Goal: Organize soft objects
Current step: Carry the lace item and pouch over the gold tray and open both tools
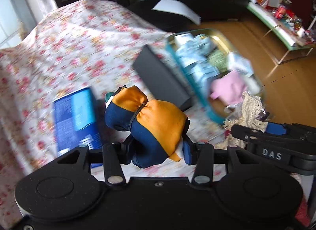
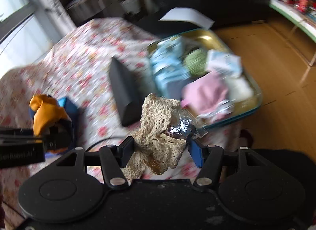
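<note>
Orange-and-navy satin bundle, cinched at the waist by a dark band, clamped between the narrow jaws of the left gripper and carried clear above the floral cloth, short of the teal tray and to its left. Cream crocheted lace, wrapped partly round a crinkled clear packet, pinched in the right gripper at a middling width, likewise lifted off the cloth and just short of the tray's near rim. Tray with gold inside, sitting at the far right edge of the covered surface, already crowded: pale blue packs, a green ball of something soft, a pink folded cloth. Black box immediately left of the tray; blue carton further left still, near the satin bundle. Heavy motion blur across the background. Step in hand, by the look of it: mid-carry, both soft pieces heading toward the tray. Next move likely calls for bringing each load over the rim, finding a free gap among the contents, lowering before release; lace trailing below the jaws could snag the rim, and the near corner looks tight for two pieces at once.
</note>
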